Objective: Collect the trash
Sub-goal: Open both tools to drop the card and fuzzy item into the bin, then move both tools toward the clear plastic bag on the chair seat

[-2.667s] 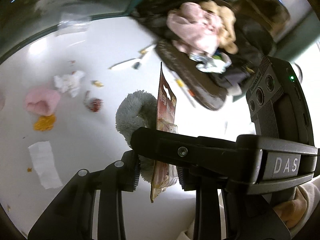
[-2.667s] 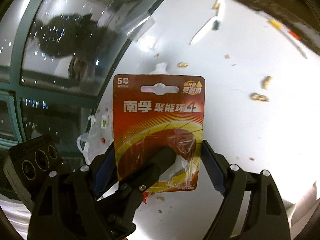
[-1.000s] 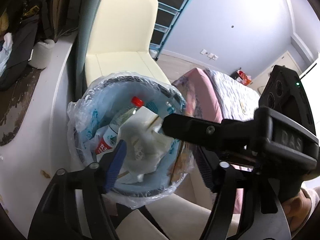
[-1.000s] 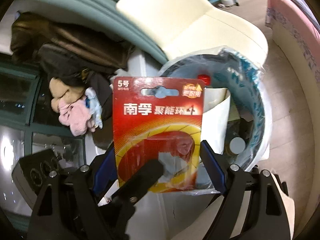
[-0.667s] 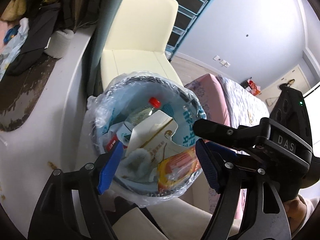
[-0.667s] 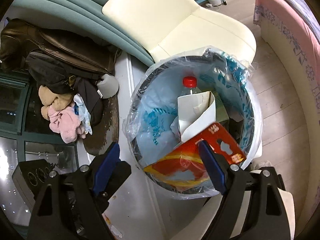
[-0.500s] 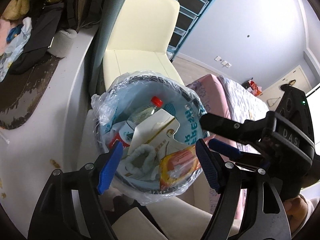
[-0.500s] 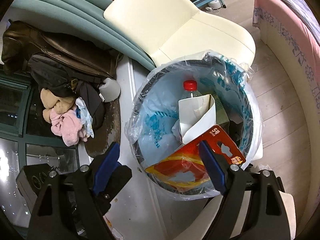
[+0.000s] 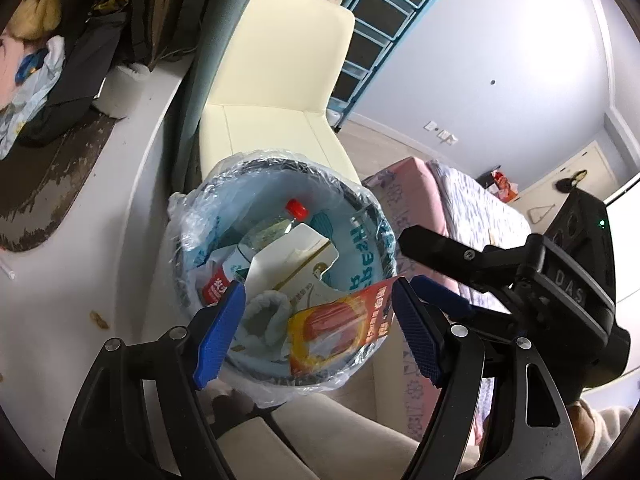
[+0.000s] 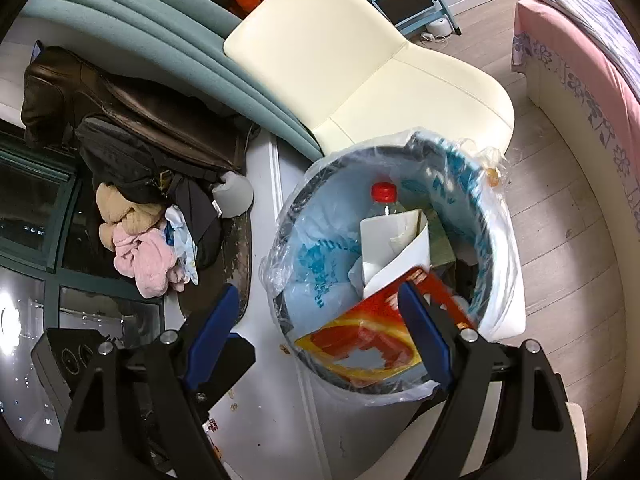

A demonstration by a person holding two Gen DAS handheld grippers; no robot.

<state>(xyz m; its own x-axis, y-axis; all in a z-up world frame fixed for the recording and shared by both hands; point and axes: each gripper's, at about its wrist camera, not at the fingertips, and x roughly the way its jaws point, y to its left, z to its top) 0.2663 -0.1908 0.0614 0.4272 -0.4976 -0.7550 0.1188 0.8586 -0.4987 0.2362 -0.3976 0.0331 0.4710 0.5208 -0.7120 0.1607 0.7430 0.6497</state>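
A round trash bin (image 9: 280, 162) lined with a clear bag stands beside a white ledge. Inside lie a red and yellow battery card (image 9: 340, 320), a white carton (image 9: 288, 264), a red-capped bottle (image 9: 297, 208) and a grey fluffy piece (image 9: 264, 312). My left gripper (image 9: 318, 332) hovers open above the bin's near side with nothing between its blue pads. The right gripper (image 9: 424, 268) reaches in from the right. In the right wrist view, my right gripper (image 10: 320, 326) is open over the bin (image 10: 500, 216), and the battery card (image 10: 360, 340) rests loose below it.
A cream chair (image 10: 380, 64) stands just behind the bin. Dark bags and pink and tan clothes (image 10: 136, 216) pile on the ledge (image 10: 272, 400), which carries crumbs. A pink bed (image 9: 460, 208) and wooden floor (image 10: 560, 248) lie to the right.
A second ago the battery card stood upright between the right gripper's fingers; it has since dropped into the bin. The fluffy piece has also landed there. Both grippers stayed roughly above the bin.
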